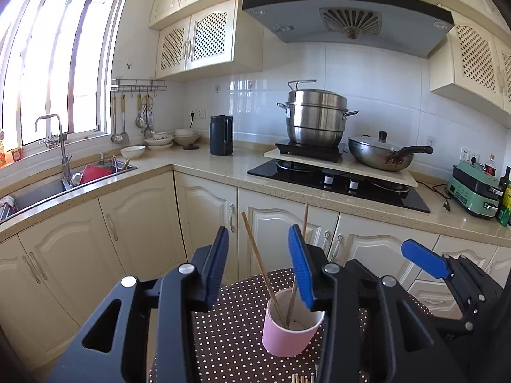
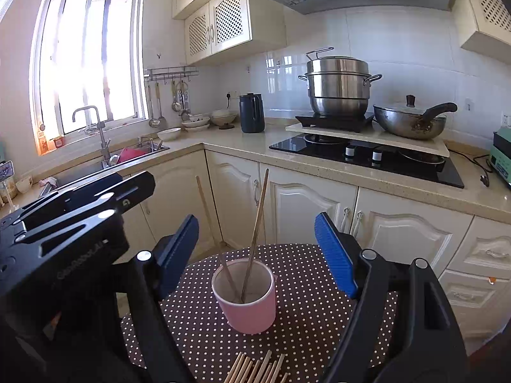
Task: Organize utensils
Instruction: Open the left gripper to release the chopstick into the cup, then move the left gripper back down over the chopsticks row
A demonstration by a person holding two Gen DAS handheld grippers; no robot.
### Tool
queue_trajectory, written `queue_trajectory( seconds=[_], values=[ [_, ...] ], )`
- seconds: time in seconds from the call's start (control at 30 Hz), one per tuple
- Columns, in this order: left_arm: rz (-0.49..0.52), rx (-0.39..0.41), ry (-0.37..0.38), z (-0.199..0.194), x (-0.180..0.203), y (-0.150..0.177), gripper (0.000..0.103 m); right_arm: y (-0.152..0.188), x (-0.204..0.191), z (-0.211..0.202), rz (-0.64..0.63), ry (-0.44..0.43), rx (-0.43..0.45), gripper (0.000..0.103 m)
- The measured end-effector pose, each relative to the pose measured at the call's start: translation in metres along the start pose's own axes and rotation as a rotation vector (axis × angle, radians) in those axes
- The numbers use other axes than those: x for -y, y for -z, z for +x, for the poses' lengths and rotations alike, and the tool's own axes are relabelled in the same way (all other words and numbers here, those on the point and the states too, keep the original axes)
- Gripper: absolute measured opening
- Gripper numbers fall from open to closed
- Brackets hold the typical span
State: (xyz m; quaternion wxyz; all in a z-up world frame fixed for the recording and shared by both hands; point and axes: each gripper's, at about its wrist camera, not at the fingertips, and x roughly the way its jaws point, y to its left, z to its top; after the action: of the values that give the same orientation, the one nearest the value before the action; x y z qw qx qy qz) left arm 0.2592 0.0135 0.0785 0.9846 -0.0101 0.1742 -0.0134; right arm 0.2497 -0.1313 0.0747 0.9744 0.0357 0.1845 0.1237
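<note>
Pink and upright, the cup stands on the polka-dot tabletop, just ahead of the right gripper and centred between its two blue-padded fingers. Those fingers are spread wide and hold nothing; neither pad touches the cup. Two wooden chopsticks stand inside the cup, their lower ends at its bottom and their upper ends leaning apart, one toward the left finger and one nearly straight up. More loose chopsticks lie flat on the tabletop nearer than the cup, under the gap between the right fingers.

From the left wrist view, the same cup sits low and toward the right finger of the left gripper, whose blue pad overlaps the cup's rim in the view; whether it touches I cannot tell. The left fingers are also wide apart and empty. The pair of chopsticks rises between them, one slanting toward the left finger. Beyond the left gripper's right finger, one blue pad of the right gripper shows at the side. The tips of the loose chopsticks peek in at the bottom edge, between the left fingers.
</note>
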Motion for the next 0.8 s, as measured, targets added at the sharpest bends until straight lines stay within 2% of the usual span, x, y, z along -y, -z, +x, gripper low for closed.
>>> queue_trajectory(
  seconds=[0.1, 0.4, 0.63, 0.8],
  values=[
    [0.005, 0.025, -0.003, -0.018, 0.0, 0.007, 0.046, 0.006, 0.002, -0.012, 0.015, 0.007, 0.009, 0.076],
    [0.003, 0.035, 0.006, -0.053, -0.004, 0.037, 0.051, 0.032, 0.012, -0.048, 0.04, 0.006, 0.012, 0.082],
    [0.032, -0.013, 0.015, -0.057, -0.003, 0.08, 0.052, 0.057, 0.018, -0.064, 0.042, 0.029, -0.022, 0.089],
    [0.044, -0.109, 0.016, -0.041, -0.006, 0.115, 0.052, 0.08, 0.022, -0.061, 0.05, 0.057, -0.076, 0.092]
  ],
)
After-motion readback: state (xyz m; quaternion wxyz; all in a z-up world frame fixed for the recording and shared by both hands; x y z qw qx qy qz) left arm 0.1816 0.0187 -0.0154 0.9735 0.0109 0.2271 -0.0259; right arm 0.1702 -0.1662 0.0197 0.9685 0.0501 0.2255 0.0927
